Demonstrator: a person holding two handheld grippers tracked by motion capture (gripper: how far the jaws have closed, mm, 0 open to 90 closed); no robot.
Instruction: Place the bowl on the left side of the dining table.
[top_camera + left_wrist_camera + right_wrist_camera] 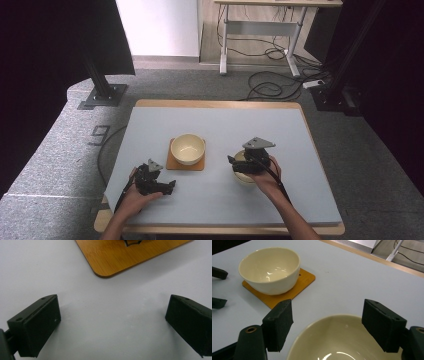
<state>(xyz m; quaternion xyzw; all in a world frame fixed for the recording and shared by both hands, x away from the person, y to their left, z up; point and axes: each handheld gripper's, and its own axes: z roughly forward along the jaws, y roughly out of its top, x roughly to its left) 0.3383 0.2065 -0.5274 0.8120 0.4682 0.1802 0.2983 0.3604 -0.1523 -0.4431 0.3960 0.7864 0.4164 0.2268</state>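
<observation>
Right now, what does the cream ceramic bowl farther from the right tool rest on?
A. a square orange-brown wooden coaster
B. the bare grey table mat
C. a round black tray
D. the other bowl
A: the cream ceramic bowl sits on the square orange-brown wooden coaster, whose corners show around its base.

Two black claws [171, 186] [230, 160], blocky screw-holed jaws, grey three-cornered top plates, trailing black cables.
</observation>
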